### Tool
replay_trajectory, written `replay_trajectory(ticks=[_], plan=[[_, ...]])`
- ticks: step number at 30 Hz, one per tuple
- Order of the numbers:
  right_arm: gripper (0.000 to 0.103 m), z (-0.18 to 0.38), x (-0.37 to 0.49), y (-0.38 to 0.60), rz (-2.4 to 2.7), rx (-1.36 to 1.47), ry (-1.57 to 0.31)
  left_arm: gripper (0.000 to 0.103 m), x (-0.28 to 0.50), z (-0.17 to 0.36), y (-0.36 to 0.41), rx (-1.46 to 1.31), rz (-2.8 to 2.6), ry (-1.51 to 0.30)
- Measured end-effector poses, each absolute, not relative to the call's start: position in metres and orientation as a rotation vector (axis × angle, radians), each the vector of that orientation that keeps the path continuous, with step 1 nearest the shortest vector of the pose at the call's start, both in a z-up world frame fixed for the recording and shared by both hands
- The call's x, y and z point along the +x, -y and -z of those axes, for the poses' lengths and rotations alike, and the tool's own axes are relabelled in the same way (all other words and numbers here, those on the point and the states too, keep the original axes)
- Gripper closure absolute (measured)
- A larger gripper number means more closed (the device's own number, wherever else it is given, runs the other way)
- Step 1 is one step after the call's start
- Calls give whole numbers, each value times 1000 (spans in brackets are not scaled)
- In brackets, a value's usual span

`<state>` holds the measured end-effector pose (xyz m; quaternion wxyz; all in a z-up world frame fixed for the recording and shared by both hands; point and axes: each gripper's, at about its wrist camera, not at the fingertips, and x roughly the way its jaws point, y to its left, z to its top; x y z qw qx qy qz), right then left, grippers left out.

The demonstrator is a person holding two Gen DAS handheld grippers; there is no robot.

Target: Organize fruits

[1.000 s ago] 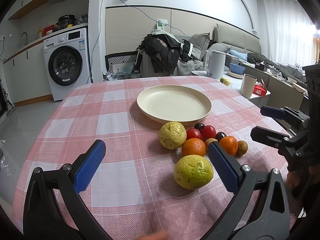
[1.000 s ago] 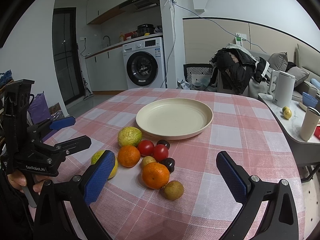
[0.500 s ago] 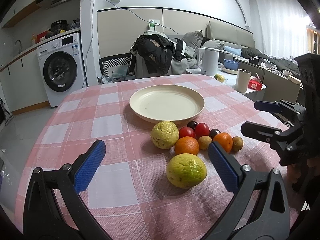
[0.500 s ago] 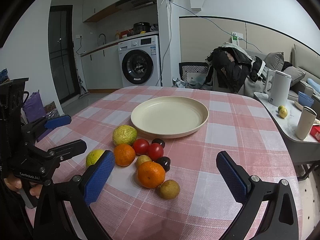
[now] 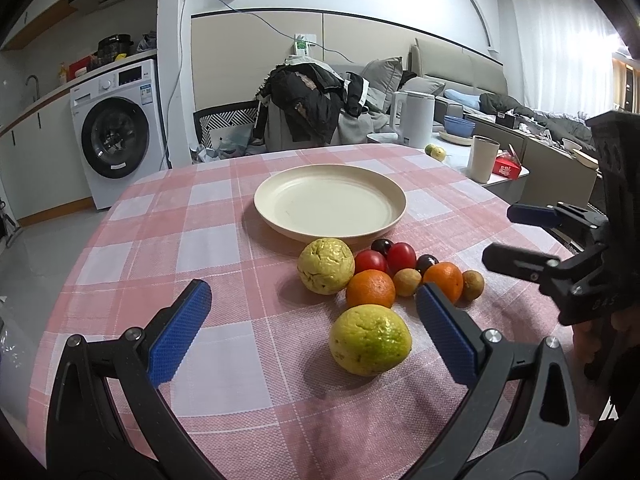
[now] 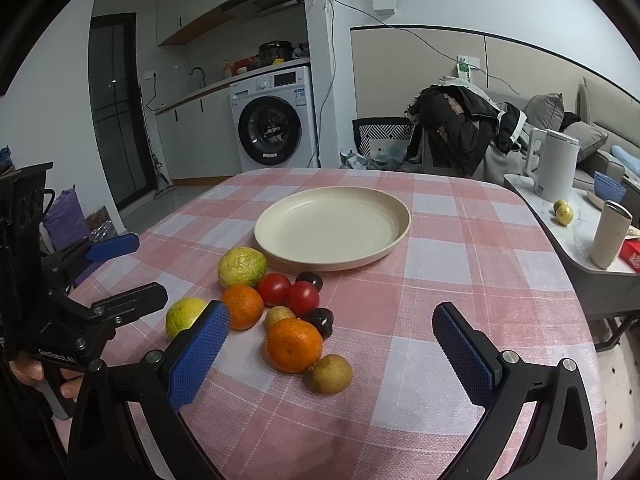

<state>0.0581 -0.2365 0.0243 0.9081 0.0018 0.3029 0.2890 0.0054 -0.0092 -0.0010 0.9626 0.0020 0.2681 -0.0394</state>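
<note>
Fruit heaped on the checked tablecloth (image 5: 224, 216), just in front of the empty plate (image 5: 330, 205) — none on it yet. Left to right in the left wrist view: pale bumpy citrus (image 5: 325, 265) nearest the plate rim, yellow-green citrus (image 5: 370, 339) closest to the camera, orange (image 5: 370, 289), two tomatoes (image 5: 370, 261), small brown fruit (image 5: 407, 282), dark cherries (image 5: 426, 263), second orange (image 5: 443, 281), another brown fruit (image 5: 473, 285).

Left gripper (image 5: 312, 334) spread wide, nothing between the fingers, hovering just short of the yellow-green citrus. Right gripper (image 6: 330, 360) likewise spread and empty, near the second orange (image 6: 294, 344) and the brown fruit (image 6: 331, 373).

Risks, judged from the layout: round pieces touching one another — a nudge to one probably sends neighbours rolling, perhaps off the table edge. Tomatoes and cherries soft; a hard squeeze likely to bruise or split them. Big citrus apt to slip from narrow pads if gripped off-centre. Both grippers converging on one cluster could collide.

Readable writing: partial lettering on the left gripper body, seen in the right wrist view, too blurred to confirm. Washing machine (image 6: 276, 120) label illegible.
</note>
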Motion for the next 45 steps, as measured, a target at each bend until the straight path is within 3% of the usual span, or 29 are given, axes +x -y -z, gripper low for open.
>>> replay_trajectory(ticks=[8,12,14,21,24,32,39,45], plan=[[1,-7,71,230,-604,-55,-775,2,14,9,6,-11,110,-626],[18,2,76,234,-624,-32,-841,6,19,16,10,12,145,-678],[23,6,77,235,-621,-36,-868,18,21,20,13,21,168,-709],[45,14,76,234,-633,-64,-937,26,27,28,23,16,227,-766],[47,14,74,233,-647,-72,-950,29,30,31,26,21,233,-793],[58,16,74,226,-668,-103,-958,53,36,36,28,-8,271,-838],[74,14,71,223,-690,-123,-955,53,37,35,29,-8,276,-841],[74,13,68,222,-698,-134,-943,53,34,32,26,-19,280,-823]])
